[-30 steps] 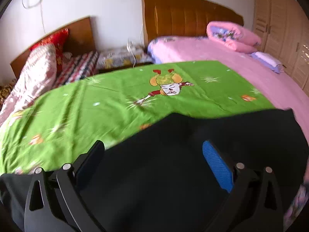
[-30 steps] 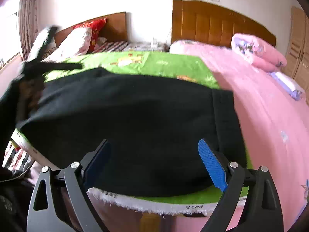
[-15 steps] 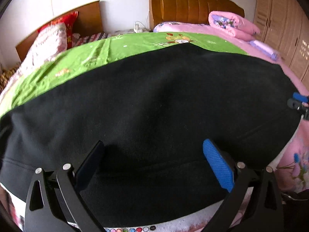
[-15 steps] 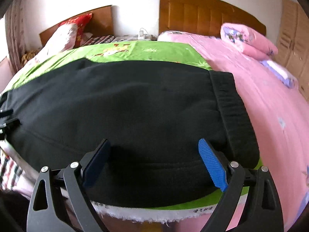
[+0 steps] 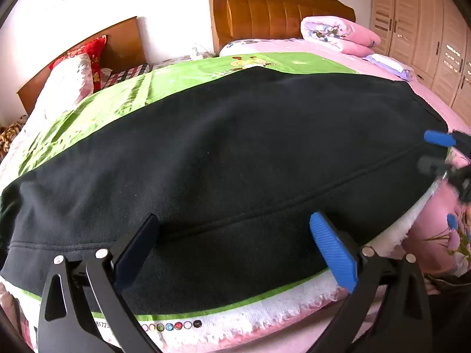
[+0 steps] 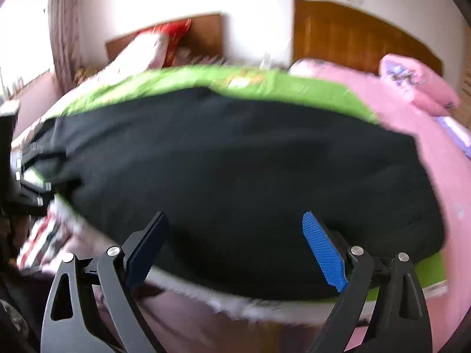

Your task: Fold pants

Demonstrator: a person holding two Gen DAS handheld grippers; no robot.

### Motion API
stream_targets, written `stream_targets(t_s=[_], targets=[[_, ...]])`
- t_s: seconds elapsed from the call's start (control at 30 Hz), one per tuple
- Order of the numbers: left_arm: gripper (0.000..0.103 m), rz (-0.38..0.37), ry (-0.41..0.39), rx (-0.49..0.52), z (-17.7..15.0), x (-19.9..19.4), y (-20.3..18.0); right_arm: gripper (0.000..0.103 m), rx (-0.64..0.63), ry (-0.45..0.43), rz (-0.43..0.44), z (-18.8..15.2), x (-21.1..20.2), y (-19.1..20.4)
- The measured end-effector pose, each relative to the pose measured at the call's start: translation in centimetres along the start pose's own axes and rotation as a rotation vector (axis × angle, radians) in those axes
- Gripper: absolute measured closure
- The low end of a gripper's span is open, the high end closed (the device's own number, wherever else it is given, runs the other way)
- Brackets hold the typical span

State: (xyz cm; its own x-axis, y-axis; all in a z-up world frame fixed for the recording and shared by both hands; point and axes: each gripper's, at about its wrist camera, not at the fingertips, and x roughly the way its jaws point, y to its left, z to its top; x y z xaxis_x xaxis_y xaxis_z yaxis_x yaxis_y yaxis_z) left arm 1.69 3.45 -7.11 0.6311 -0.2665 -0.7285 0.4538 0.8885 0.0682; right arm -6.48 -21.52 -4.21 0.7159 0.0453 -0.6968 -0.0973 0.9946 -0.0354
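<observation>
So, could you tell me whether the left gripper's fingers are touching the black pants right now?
Cannot tell. In the left wrist view the left gripper stands open over the black pants, but its fingertips overlap the dark cloth, so neither contact nor a gap shows.

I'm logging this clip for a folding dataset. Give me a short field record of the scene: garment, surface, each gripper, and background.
garment: black pants, spread flat, lying sideways across the near edge of the bed
surface: green cartoon-print sheet over a pink bedspread
left gripper: open, above the pants' near edge, holding nothing
right gripper: open, above the pants, holding nothing; view blurred
background: folded pink quilt, wooden headboard, wardrobe
</observation>
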Motion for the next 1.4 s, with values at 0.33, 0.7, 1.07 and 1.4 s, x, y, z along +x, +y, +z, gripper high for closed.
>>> stream_targets(t_s=[0.33, 0.7, 1.07, 1.4], targets=[[0.002, -0.122, -0.047, 0.047, 2.5, -1.9, -2.8, 0.012, 0.074, -0.049, -0.021, 1.3, -2.7, -4.1], [0.002, -0.198, 0.064, 0.015, 4.2, 1.6, -1.9, 0.011, 0.153, -0.002, -0.087, -0.1, -1.1, -7.7], [0.002, -0.178, 0.184, -0.194, 11.6, 9.9, 8.2, 0.011, -0.02, -0.043, 0.049, 7.0, -0.7, -1.2], [0.002, 0.129, 0.118, -0.201, 10.4, 7.8, 12.4, 0.011, -0.234, 0.037, 0.283, 13.4, 5.3, 10.0]])
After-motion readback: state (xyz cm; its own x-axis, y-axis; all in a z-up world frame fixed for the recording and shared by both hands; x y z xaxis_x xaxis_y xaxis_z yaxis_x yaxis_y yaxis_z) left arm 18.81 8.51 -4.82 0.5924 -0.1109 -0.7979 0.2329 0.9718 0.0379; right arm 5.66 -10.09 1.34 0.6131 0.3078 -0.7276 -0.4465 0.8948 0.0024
